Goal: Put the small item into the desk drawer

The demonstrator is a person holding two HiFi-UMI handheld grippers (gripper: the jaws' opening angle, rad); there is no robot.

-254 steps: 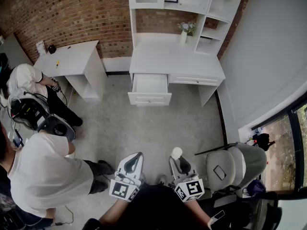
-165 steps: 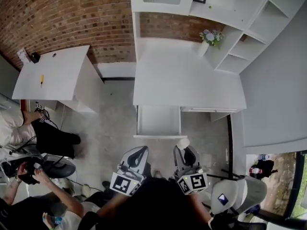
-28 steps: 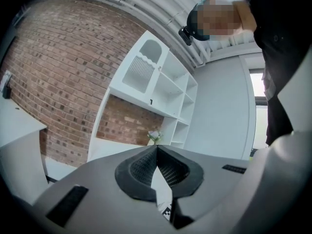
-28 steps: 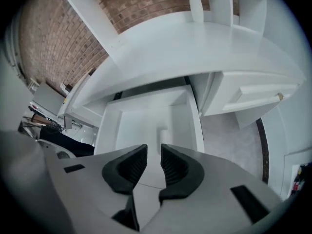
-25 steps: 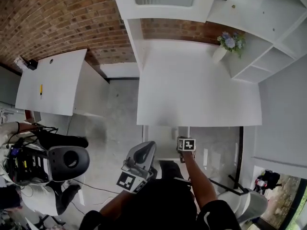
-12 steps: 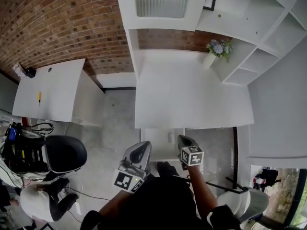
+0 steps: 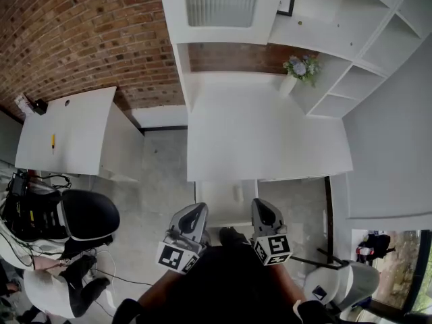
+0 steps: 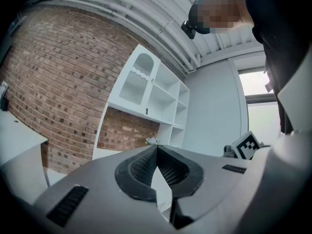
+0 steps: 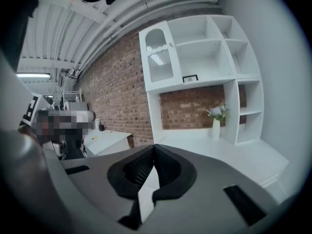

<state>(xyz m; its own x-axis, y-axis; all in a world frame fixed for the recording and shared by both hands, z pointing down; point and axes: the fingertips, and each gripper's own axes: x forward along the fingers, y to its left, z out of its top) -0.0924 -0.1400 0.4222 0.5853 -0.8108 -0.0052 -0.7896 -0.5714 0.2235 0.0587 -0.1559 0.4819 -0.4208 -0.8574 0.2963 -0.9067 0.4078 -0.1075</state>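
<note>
In the head view the white desk has its drawer pulled out toward me. A small pale item lies inside it near the right side. My right gripper hovers just in front of the drawer's right corner, jaws shut with nothing between them. My left gripper hangs by the drawer's left front corner, also shut and empty. In the left gripper view the left gripper has its tips touching. The right gripper looks the same in the right gripper view, pointing over the desk top.
Shelving rises behind the desk, with a vase of flowers on it. A second white table stands to the left against the brick wall. A black office chair and a crouching person are at lower left.
The right gripper has drawn back from over the drawer toward me and stands shut and empty. The small item stays in the drawer. The left gripper has barely moved.
</note>
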